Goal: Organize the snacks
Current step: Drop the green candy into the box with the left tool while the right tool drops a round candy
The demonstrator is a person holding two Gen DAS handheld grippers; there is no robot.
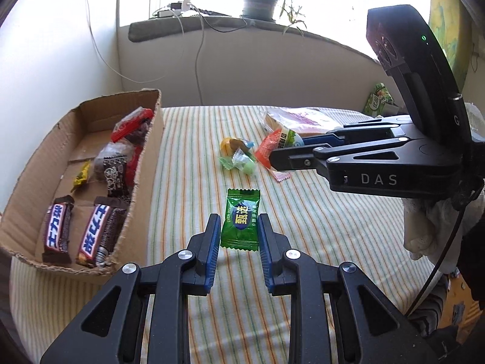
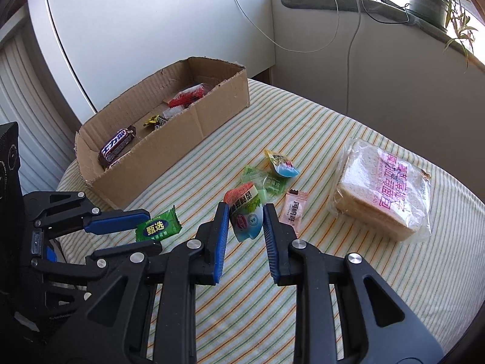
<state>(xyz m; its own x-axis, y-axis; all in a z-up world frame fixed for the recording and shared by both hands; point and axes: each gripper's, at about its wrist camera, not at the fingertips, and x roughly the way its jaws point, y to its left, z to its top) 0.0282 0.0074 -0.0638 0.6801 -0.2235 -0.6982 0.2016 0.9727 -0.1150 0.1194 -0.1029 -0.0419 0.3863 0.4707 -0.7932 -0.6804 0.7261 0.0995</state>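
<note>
My left gripper (image 1: 239, 223) is shut on a green wrapped candy (image 1: 241, 221) and holds it a little above the striped cloth, to the right of the cardboard box (image 1: 145, 182). In the right wrist view the same candy (image 2: 159, 227) sits between the left gripper's (image 2: 151, 230) blue pads. My right gripper (image 2: 246, 209) is shut on an orange, white and blue jelly packet (image 2: 245, 215), which hangs tilted over the cloth. The left wrist view shows the right gripper (image 1: 282, 154) from the side with that packet (image 1: 269, 148) at its tip.
The box holds two Snickers bars (image 1: 57, 230), a red pack (image 1: 133, 124) and small sweets. Loose on the cloth lie green candies (image 2: 266, 182), a yellow-blue jelly cup (image 2: 280, 163), a pink sachet (image 2: 294, 209) and a bagged loaf of bread (image 2: 385, 188). Cables hang behind.
</note>
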